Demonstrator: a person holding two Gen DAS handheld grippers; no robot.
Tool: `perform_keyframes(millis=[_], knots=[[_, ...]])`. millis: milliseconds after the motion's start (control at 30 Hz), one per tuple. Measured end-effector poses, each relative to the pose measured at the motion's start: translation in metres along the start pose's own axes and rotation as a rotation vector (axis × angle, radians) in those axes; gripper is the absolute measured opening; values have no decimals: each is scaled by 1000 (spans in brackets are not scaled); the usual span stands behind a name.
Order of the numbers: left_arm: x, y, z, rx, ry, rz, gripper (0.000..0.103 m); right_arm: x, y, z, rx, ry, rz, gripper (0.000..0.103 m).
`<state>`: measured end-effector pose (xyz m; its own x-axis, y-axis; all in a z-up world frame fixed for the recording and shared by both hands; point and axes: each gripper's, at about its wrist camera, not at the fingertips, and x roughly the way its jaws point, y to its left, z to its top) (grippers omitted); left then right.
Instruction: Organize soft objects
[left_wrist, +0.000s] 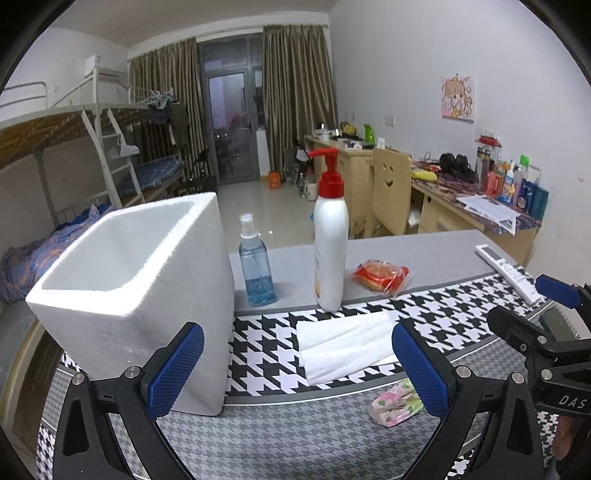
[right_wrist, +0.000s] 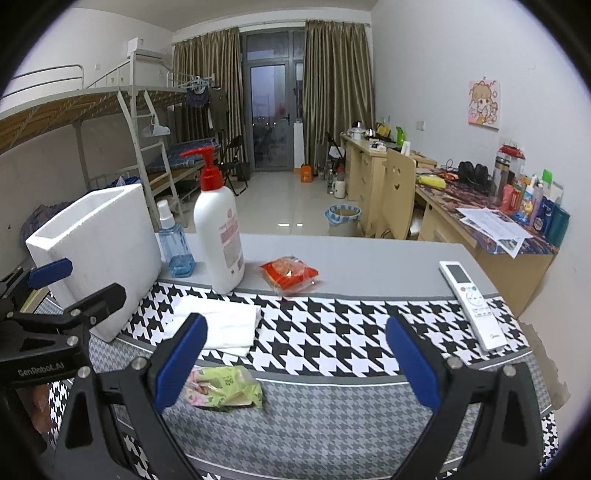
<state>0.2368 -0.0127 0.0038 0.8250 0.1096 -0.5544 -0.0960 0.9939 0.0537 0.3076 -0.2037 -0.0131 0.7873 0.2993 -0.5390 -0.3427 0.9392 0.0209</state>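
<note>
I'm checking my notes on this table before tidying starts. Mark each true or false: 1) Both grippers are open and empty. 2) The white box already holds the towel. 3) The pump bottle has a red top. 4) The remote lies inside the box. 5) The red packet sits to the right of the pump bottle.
1) True: left gripper and right gripper are open and hold nothing.
2) False: the towel lies on the cloth beside the white box.
3) True: pump bottle.
4) False: the remote lies on the table.
5) True: red packet.
</note>
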Motion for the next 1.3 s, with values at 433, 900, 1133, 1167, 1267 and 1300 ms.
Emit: perform_keyframes(millis=[433,900,1133,1167,1267,1300], knots=[[25,-8,-6,4,61,-18,102,15,-4,-6,-4,54,29,99],[58,-7,-14,-11,147,-29,102,29,0,-17,-35,113,63,99],[70,-7,-18,5,172,-32,102,36,7,-24,-71,155,103,99],[73,-6,-19,5,179,-33,102,37,8,-26,-78,160,107,99],[79,-5,-21,7,194,-34,102,39,10,-28,-89,171,118,99],[80,-5,-22,10,199,-36,100,41,10,-29,-90,178,121,99]])
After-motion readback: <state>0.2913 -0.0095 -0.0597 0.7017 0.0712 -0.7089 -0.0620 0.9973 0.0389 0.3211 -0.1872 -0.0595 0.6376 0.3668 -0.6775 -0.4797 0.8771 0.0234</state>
